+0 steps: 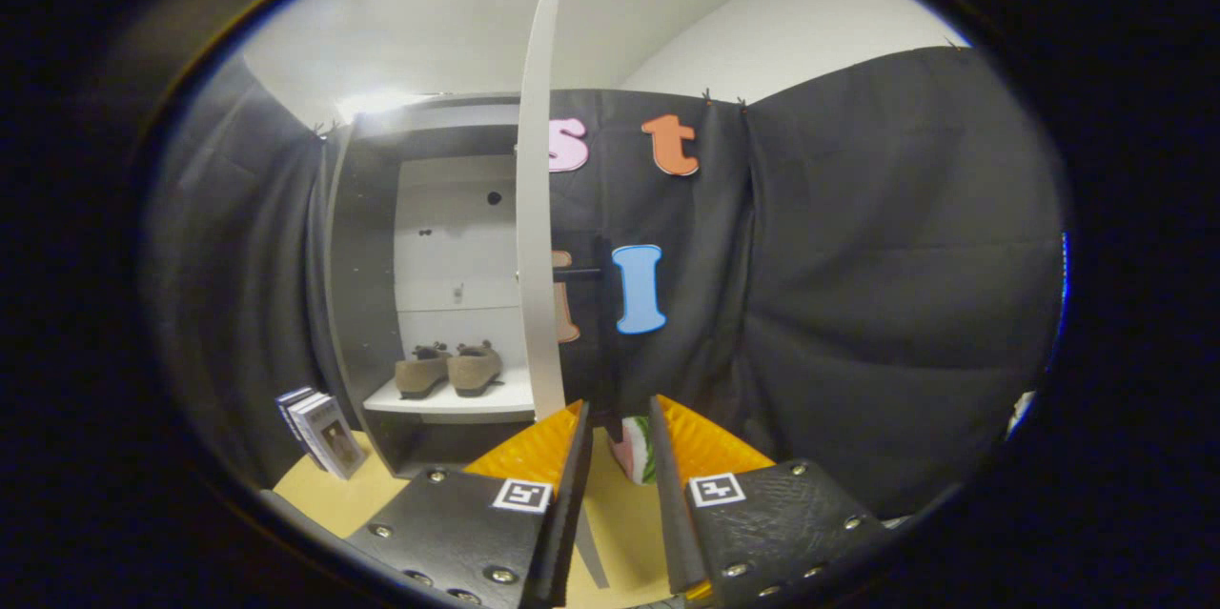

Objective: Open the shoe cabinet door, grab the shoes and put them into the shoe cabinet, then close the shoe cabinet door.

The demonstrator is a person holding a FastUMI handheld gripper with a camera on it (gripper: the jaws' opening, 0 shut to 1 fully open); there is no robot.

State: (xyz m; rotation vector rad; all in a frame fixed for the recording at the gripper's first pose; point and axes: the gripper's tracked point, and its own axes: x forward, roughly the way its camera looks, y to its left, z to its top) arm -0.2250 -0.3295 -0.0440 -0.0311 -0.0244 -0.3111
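The shoe cabinet (367, 304) stands open ahead and to the left of my fingers. Its white door (537, 209) is swung out towards me and I see it edge-on, rising just past my left fingertip. A dark bar handle (583, 274) sticks out from the door's right side. A pair of tan shoes (450, 369) sits side by side on the white shelf (448, 402) inside the cabinet. My gripper (620, 411) is open, with a narrow gap between the fingers and nothing pressed between them. The door's lower edge (593, 547) shows low in that gap.
A few books (319, 433) lean against the cabinet's left side on the light wooden surface (329, 499). A small pink, white and green object (635, 458) lies just beyond my fingertips. Black cloth walls close in on the right and left.
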